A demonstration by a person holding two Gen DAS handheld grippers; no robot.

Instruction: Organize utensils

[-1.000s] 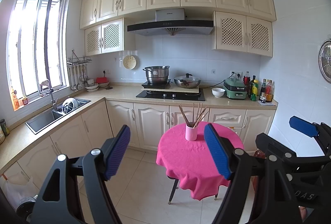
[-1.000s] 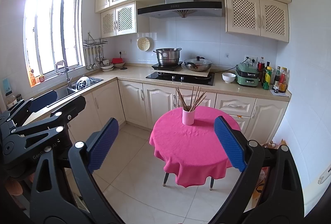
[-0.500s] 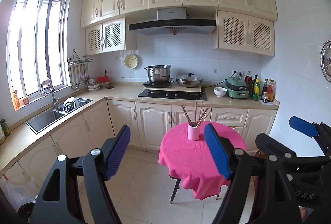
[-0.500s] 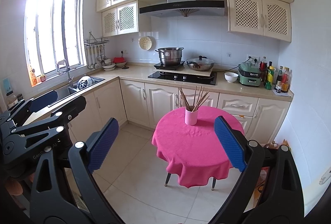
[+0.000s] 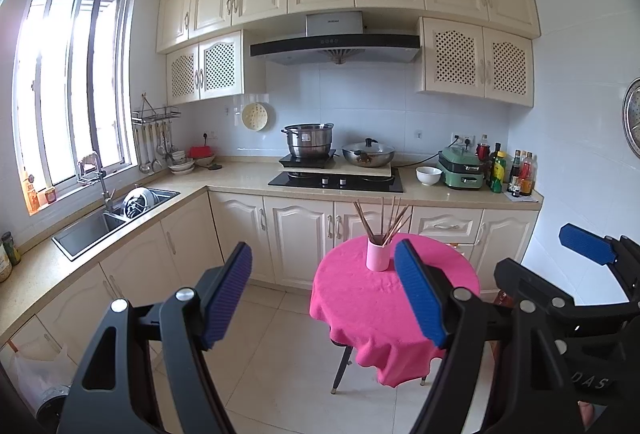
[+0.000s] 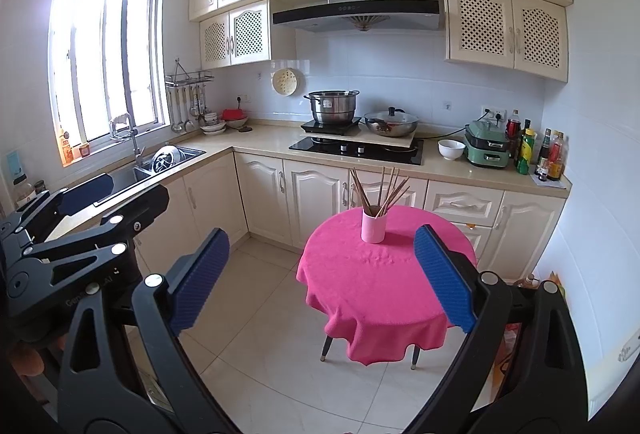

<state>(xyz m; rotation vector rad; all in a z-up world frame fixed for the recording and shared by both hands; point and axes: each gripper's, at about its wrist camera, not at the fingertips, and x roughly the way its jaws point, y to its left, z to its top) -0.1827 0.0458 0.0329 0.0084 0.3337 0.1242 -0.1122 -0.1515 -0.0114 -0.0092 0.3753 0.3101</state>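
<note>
Pink is what we are seeing first: a bright pink cloth draping over a small round table (image 5: 384, 298) that is standing out on the tiled floor, well ahead of both tools. On it we are looking at a pale pink cup (image 5: 377, 254) standing upright near the far side of the tabletop, with a bundle of brown chopsticks (image 5: 384, 218) fanning out of its mouth. We are holding the left gripper (image 5: 324, 294) up in the air with its blue pads spread wide apart and nothing between them, and the right gripper (image 6: 324, 276) is hanging the same way, jaws gaping and empty; neither one is touching the table or the cup. From the left wrist view we are catching the right tool at the far right edge, one blue pad poking up beside the white wall, plus a round metal object on that wall that the other camera is not giving us. From the right wrist view we are getting the mirror of that: the left tool's black frame filling the lower left, in front of the sink (image 6: 168, 161), and the cup (image 6: 373, 228) sitting more squarely between the pads. Both views are sharing the stove (image 6: 356, 145) with a steel pot (image 6: 334, 107) and a wok on the counter behind the table.
</note>
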